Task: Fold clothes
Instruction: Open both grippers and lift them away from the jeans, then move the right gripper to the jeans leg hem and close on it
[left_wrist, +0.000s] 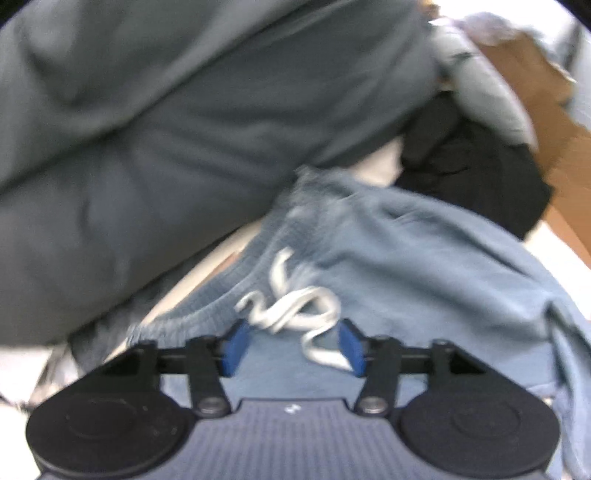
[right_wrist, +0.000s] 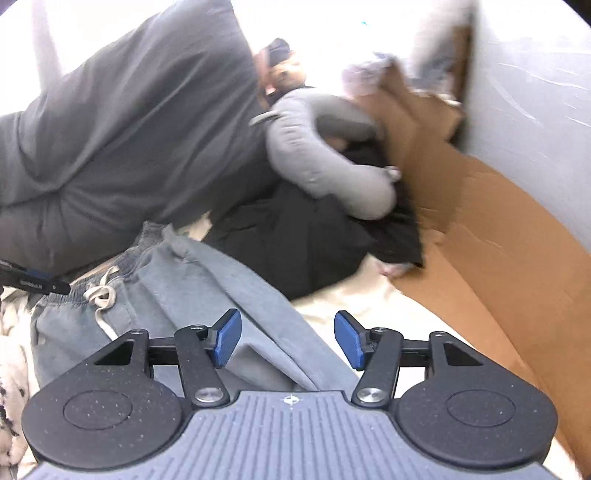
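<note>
Two tools are seen released — the left tool (left_wrist: 291, 345) spread around the white drawstring (left_wrist: 295, 310) of the blue-grey sweatpants (left_wrist: 406, 258), the right tool (right_wrist: 288, 339) above their near leg (right_wrist: 236, 295); a black garment (right_wrist: 306, 243) lies beyond.

Each gripper, left (left_wrist: 291, 345) and right (right_wrist: 288, 339), has blue pads on black linkage arms, silver pivot screws, round black discs either side and a ribbed grey-blue body behind the fingers.

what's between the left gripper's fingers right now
The white drawstring of the blue-grey sweatpants lies between the open left gripper's fingers, on the waistband fabric; left wrist view shows it.
</note>
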